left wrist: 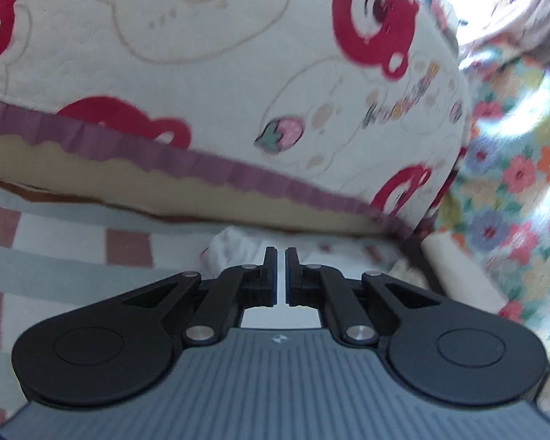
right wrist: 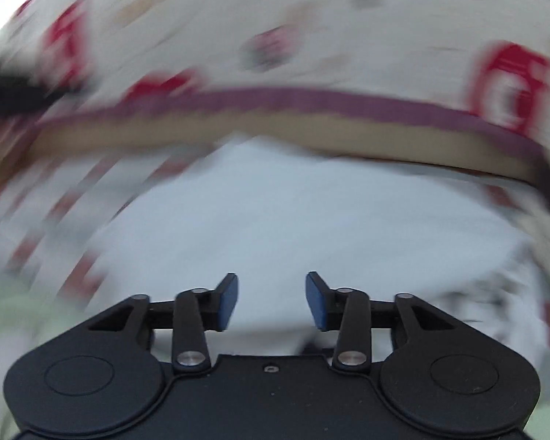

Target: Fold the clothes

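Checkered bedding (left wrist: 55, 256) underneath; white garment (right wrist: 275, 227) blurred; left tool (left wrist: 281, 275) nearly together; right tool (right wrist: 271, 300) apart.

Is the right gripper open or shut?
Open: the right gripper shows a wide gap between its blue pads, nothing between them.

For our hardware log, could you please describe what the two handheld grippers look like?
Both share black scissor linkages with silver pivot pins, round black side discs and blue-padded fingers. The left gripper sits on a grey ribbed body with a small logo; the right gripper sits on a plain black body with a central screw.
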Motion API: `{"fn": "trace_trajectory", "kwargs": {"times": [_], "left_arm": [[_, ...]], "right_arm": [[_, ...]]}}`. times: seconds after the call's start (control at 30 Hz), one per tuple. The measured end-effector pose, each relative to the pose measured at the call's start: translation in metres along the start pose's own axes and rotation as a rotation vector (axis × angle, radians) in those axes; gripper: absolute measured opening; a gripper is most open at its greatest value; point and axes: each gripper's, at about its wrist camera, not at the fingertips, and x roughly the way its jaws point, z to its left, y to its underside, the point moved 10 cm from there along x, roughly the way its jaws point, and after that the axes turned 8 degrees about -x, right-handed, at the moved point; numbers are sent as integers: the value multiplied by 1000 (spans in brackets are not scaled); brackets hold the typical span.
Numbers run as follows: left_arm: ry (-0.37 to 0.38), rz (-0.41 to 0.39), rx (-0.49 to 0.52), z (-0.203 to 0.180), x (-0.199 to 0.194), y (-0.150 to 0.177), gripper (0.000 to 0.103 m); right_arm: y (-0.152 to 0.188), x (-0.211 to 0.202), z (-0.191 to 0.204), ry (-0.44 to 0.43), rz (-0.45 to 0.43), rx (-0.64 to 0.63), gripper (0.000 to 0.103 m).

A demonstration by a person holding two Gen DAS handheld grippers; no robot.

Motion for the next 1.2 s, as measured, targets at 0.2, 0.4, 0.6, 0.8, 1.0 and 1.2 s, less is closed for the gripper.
{"fn": "trace_trajectory", "kwargs": {"times": [0.2,0.4,0.6,0.8,1.0,1.2], "left_arm": [[-152,242,33,42,14,79,28],[-286,419,219,70,30,120,35],[-190,351,234,46,33,115,46],[-133,322,508,21,49,123,60],[-120,371,349,24,61,126,19],[-99,305,265,19,60,110,13]], "right_arm": [[29,40,51,-97,175,-156,54],[-4,60,47,0,102,-121,0],[-36,73,-25,99,-18,98,0],[-24,63,-63,104,-32,236,2],[-20,58,12,-83,-22,90,50],[-14,76,60,-18,8,-109,58]]}}
